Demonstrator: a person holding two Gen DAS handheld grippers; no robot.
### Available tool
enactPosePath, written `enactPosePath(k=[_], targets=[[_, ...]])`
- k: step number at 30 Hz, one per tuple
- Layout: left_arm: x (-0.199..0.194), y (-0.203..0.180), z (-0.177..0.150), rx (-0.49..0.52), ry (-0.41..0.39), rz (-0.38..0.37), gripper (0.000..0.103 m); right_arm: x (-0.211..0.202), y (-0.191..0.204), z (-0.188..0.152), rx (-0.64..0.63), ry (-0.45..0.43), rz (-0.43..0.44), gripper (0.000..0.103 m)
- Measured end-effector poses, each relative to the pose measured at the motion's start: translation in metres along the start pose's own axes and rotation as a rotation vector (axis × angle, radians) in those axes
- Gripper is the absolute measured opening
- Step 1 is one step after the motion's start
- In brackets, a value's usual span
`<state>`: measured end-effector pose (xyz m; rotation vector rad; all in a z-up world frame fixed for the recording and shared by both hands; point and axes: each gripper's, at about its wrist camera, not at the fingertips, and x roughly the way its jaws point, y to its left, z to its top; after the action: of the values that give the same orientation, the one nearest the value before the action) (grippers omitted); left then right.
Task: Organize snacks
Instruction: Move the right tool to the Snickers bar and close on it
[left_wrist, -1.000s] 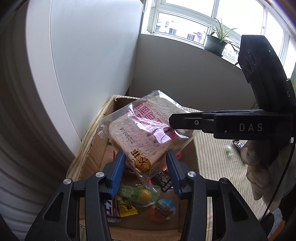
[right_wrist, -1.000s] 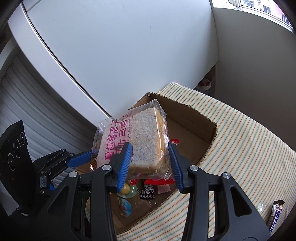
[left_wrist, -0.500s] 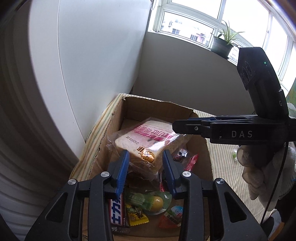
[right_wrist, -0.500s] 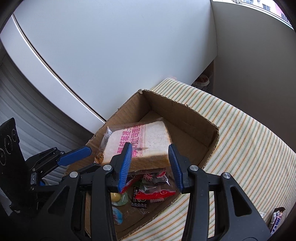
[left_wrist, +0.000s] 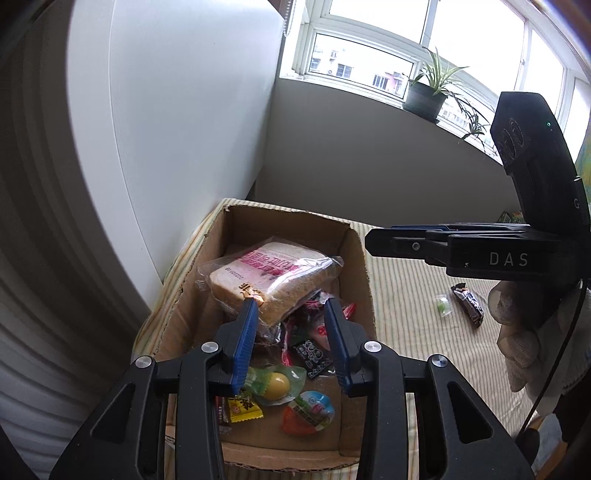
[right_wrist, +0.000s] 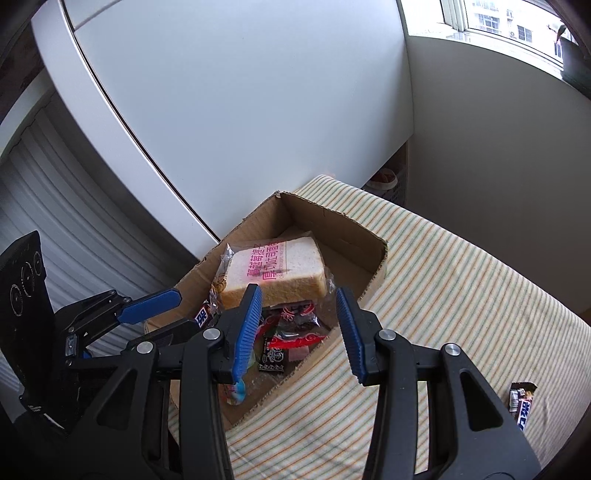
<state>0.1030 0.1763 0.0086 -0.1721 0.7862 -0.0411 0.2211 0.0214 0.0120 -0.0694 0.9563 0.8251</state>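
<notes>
one cardboard box, bagged bread atop candies, both claws spread, empty

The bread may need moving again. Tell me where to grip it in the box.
Grip the bread across its two crust sides, coming from above. It lies nearly flat on the other snacks in the box, broad face up, so its edges look reachable; the loose wrapper ends would likely slip.
</notes>
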Motion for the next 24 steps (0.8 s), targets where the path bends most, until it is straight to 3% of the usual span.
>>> enactPosePath(k=[13, 17, 24], targets=[[0.001, -0.074, -0.009, 0.072, 0.014, -0.082, 0.036, -0.072, -0.055, -0.05, 0.051, -0.042, -0.12, 0.044], [0.007, -0.099, -0.014, 0.101, 0.033, -0.108, 0.036, -0.088, -0.085, -0.069, 0.095, -0.053, -0.159, 0.056], [0.027, -0.14, -0.015, 0.148, 0.07, -0.142, 0.036, -0.097, -0.138, -0.101, 0.175, -0.039, -0.218, 0.057]])
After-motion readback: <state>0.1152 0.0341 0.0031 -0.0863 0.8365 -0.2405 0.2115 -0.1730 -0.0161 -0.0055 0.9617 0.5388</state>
